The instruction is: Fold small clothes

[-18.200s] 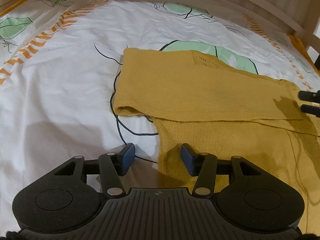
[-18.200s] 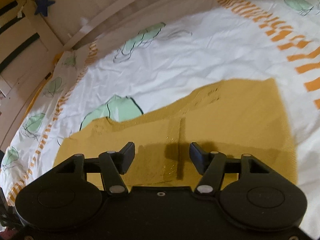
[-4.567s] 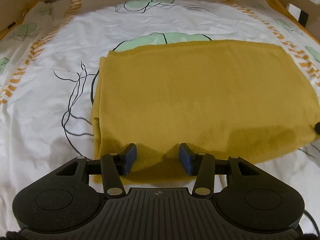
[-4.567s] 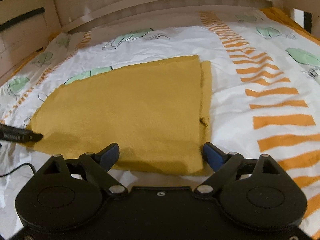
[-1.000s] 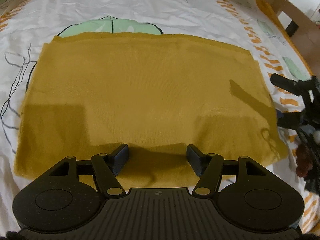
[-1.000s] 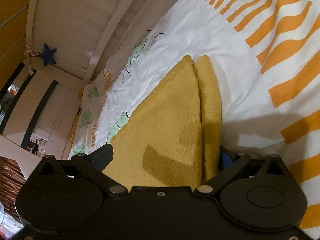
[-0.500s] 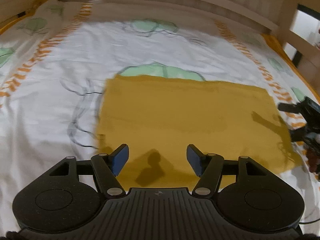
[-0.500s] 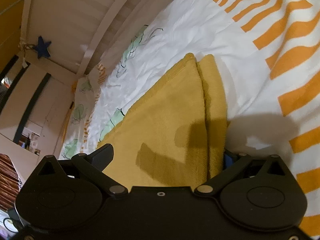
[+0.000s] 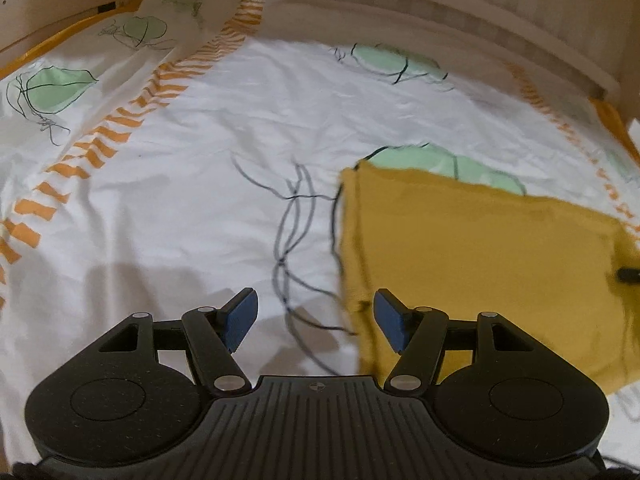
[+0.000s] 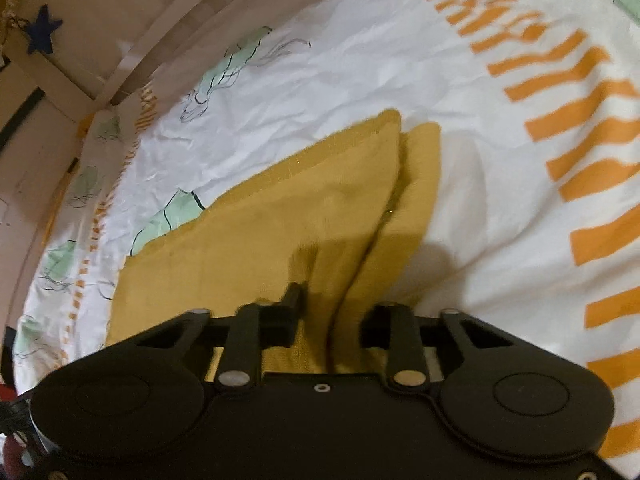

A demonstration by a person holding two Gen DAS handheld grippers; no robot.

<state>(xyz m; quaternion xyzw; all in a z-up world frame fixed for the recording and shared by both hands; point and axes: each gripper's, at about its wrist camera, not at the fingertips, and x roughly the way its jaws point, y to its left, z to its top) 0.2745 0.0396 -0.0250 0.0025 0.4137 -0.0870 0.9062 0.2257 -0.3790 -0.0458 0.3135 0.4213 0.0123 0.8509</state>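
Pinching the soft, limp mustard knit (image 10: pixel 256 240) at its doubled six-o'clock edge with my right gripper (image 10: pixel 332 316), I reckon it drapes easily, my left gripper (image 9: pixel 316 316) spread wide.

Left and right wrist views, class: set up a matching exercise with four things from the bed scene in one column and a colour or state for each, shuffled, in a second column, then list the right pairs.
Column 1
1. left hand-held gripper
2. right hand-held gripper
3. folded garment
4. star on the bed frame

Column 2
A. mustard yellow, lying on the bedsheet
B. dark blue
C. jaws apart, nothing between them
D. jaws closed on the garment's edge

Pairs: 1-C, 2-D, 3-A, 4-B
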